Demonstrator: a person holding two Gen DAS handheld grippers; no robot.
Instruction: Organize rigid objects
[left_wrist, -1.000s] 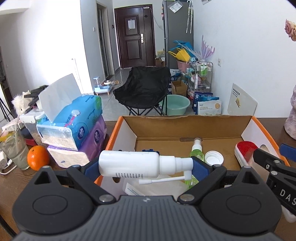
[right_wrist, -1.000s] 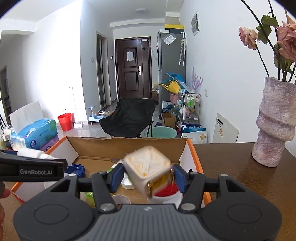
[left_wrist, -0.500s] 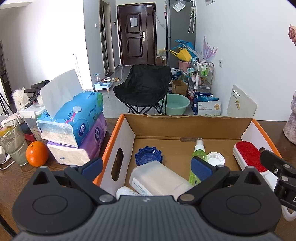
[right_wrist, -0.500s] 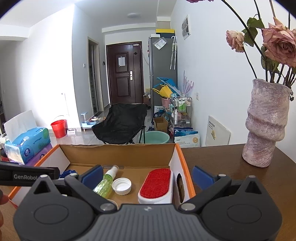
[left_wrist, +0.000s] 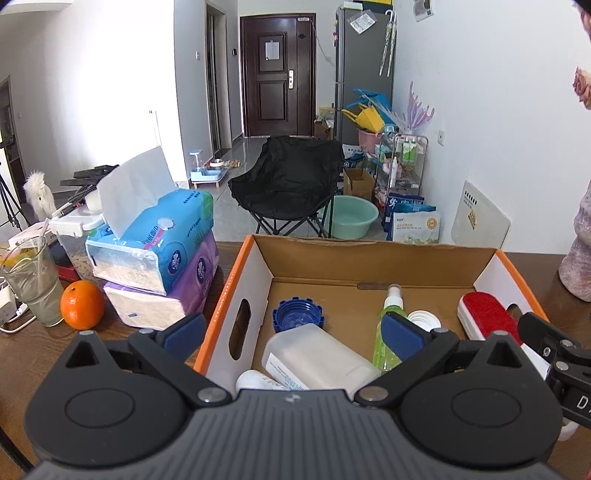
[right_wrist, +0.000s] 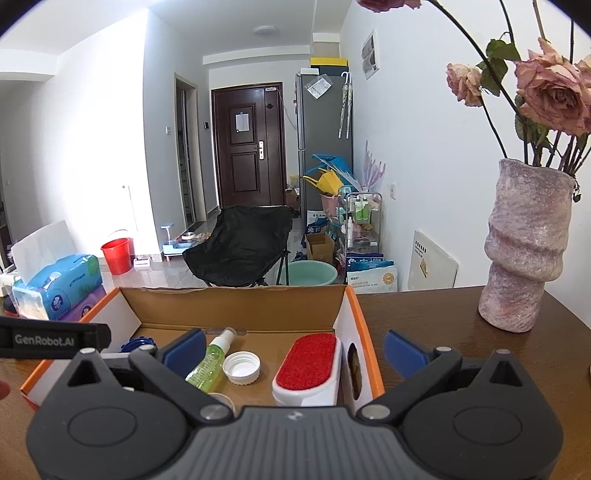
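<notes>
Our left gripper (left_wrist: 293, 330) hangs spread and empty over the cardboard box (left_wrist: 373, 254); inside, the white jug (left_wrist: 317, 356) lies at 6 o'clock, the green spray bottle (left_wrist: 386, 332) toward 3. Our right gripper (right_wrist: 293, 349), spread too, sees the red lint brush (right_wrist: 308, 362) near 12.

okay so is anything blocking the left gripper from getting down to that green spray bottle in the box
Partly. The left gripper hangs open above the cardboard box. The green spray bottle lies beside a white jug on its left and a white cap on its right, so the fingers have little room either side. Nothing covers it from above.
</notes>
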